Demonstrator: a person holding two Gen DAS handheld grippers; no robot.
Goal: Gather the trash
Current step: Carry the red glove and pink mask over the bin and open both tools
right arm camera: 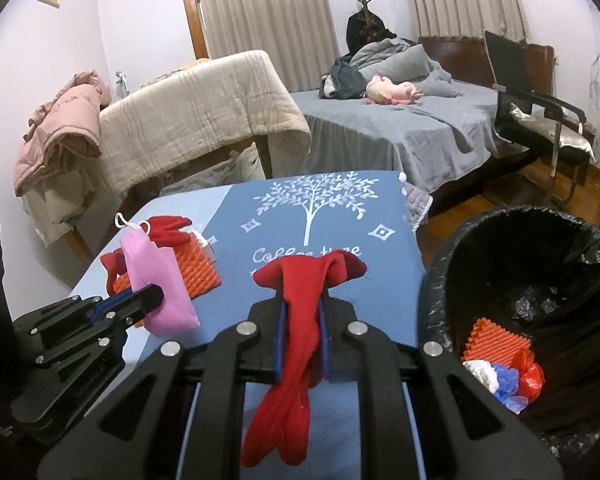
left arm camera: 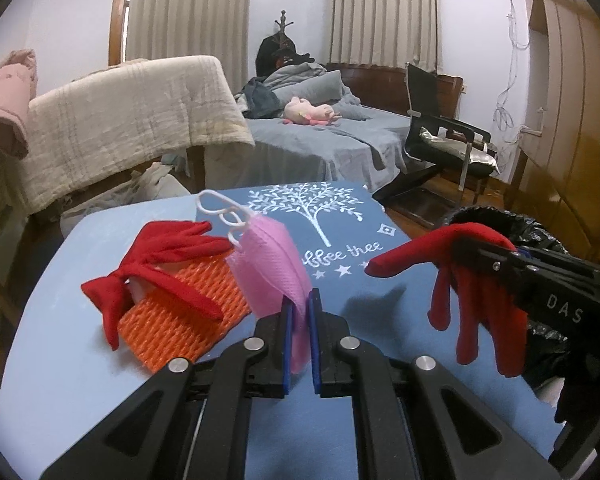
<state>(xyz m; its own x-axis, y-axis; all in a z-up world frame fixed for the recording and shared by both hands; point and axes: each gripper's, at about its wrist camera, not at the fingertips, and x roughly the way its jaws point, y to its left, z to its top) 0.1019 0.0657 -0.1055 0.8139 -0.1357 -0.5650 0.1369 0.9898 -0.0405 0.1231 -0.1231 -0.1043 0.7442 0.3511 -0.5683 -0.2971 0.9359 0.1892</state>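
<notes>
Left gripper [left arm camera: 299, 304] pinches a pink face mask [left arm camera: 270, 264]; right gripper [right arm camera: 303, 312] clamps a red glove [right arm camera: 300, 320]. A second red glove [left arm camera: 156, 268] half-hides orange foam netting [left arm camera: 180, 320]; the bin's [right arm camera: 436, 300] far rim is cut off.

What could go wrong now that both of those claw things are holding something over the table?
1. The red glove hangs long and loose from the right gripper; its dangling fingers could catch the rim of the black-lined bin and fall outside.
2. The left gripper pinches only the lower edge of the pink mask, so it might slip out.
3. The mask's white ear loops sit close to the second red glove on the orange foam net and could snag it.
</notes>
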